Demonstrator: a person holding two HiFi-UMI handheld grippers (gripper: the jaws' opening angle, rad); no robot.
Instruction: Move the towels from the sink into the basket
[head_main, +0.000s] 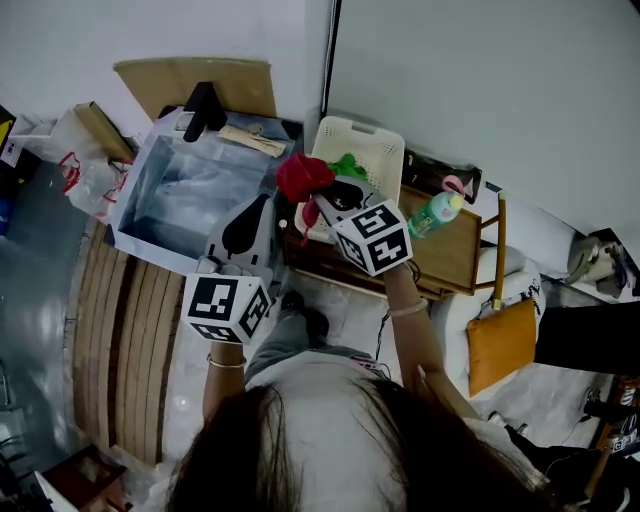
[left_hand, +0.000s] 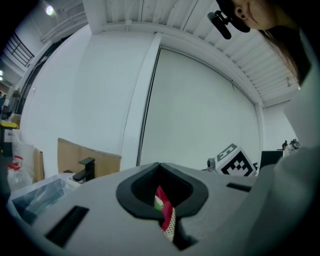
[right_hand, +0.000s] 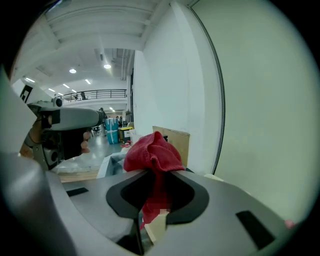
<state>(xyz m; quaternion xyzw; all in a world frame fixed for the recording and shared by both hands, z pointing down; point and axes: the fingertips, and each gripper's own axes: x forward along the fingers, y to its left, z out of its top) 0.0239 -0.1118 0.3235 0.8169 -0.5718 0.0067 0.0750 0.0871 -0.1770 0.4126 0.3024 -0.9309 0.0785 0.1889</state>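
**Inspector:** Report on the right gripper.

**Assessor:** The right gripper's (right_hand: 150, 200) jaws are clamped on the red towel (right_hand: 152, 152). The bulk bunches above the jaws, and a tail and a pale label hang below. In the head view the towel is raised at the sink-side rim of the white basket (head_main: 375, 140) and is out of the sink (head_main: 150, 190). Judgement: it is held high so the hanging cloth clears the rim before release.

**Inspector:** And the left?

**Assessor:** The left gripper's (left_hand: 162, 200) jaws are drawn to a slit and appear pinched on a thin strip of patterned cloth (left_hand: 165, 212), red, green and dotted white. It cannot be determined whether this is a second towel or an edge of the first. The gripper is raised between sink and basket, near the right one.

**Inspector:** Receptacles?

**Assessor:** The basket stands at the end of the wooden counter (head_main: 455, 255), just beside the sink, so the carry is short. A green cloth (head_main: 348, 165) lies inside it, probably a towel already delivered. No towel is discernible in the sink basin.

**Inspector:** Outstanding?

**Assessor:** Centre the towel over the opening, then part the jaws. The risk is the tail snagging on the rim.
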